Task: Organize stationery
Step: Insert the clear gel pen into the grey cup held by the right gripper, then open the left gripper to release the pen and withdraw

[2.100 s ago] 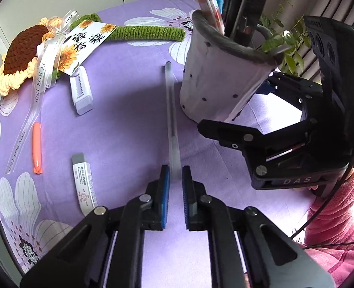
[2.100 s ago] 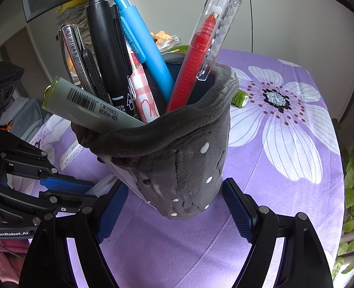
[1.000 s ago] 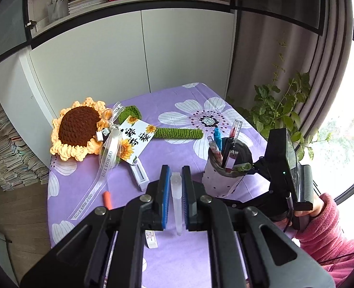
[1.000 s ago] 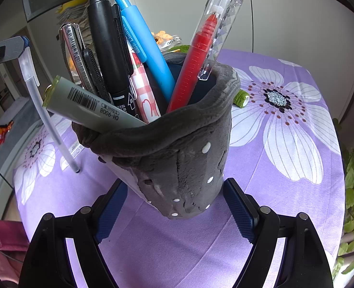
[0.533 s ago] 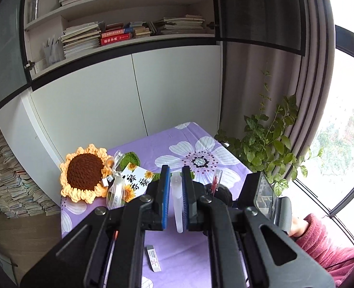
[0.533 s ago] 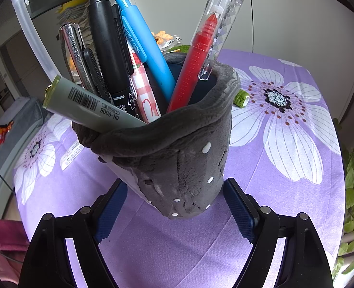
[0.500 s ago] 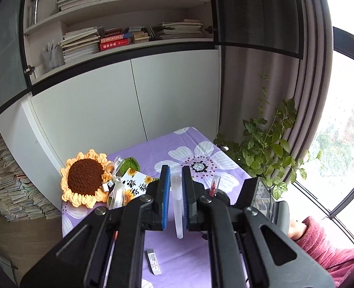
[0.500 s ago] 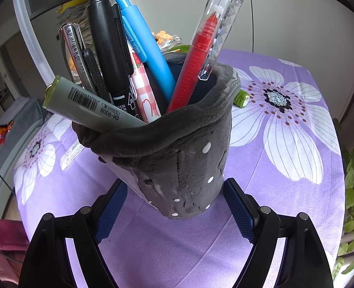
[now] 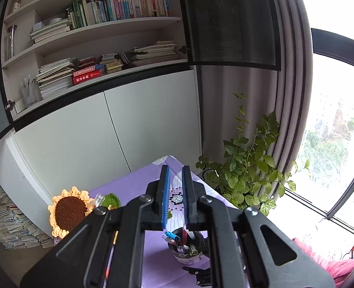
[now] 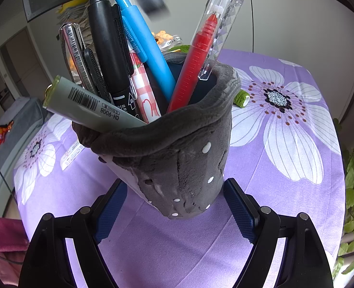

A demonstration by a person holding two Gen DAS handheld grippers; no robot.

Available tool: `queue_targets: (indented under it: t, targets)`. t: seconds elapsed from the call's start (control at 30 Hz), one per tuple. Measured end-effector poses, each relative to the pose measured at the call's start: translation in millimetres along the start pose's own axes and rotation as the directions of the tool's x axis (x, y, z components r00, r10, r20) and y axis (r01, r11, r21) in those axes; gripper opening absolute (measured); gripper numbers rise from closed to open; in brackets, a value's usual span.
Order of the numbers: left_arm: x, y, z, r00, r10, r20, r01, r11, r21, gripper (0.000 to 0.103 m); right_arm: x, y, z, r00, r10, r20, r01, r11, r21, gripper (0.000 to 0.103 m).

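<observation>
Pinching pen holder in right tongs | left tongs pressed together above table | rim crowded

Left wrist view looks from high down over the pen holder; right wrist view faces it close, near table level.

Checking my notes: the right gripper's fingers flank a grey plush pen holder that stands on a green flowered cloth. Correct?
No: the cloth is purple, not green, as the right wrist view shows. The fingers of the right gripper do flank the grey plush pen holder.
</observation>
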State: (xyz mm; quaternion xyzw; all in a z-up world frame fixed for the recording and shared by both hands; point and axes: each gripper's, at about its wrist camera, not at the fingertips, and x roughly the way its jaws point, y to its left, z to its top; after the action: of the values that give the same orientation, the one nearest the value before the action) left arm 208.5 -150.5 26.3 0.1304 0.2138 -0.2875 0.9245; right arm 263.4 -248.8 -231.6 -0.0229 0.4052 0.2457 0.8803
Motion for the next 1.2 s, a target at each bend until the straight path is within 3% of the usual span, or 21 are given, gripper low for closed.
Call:
queue_targets:
  t: [0.27,0.9,1.03,1.2]
  targets:
    - [49.8,-2.5,-30.6,0.988,-0.002,-0.156,0.002,1.000,0.001,0.008,-0.1,0.3,0.2,1.000,0.000,0.000,0.000,1.000,0.000,0.083]
    - [34.0,59.2,-60.8,0.975,0.091,-0.201,-0.117,0.986,-0.121,0.012,-0.4,0.5,0.0,1.000,0.001,0.000,-0.001,1.000,0.001,0.084]
    - [34.1,79.3,-79.6,0.960,0.134,-0.246,-0.175,0.973,-0.153,0.017,-0.4,-0.1,0.0,1.000,0.001,0.000,-0.001,1.000,0.001,0.084]
    - [45.4,110.4,-115.5,0.919,0.187,-0.346,-0.267,0.943,-0.198,0.021,-0.5,-0.2,0.0,1.000,0.001,0.000,-0.001,1.000,0.001,0.084]
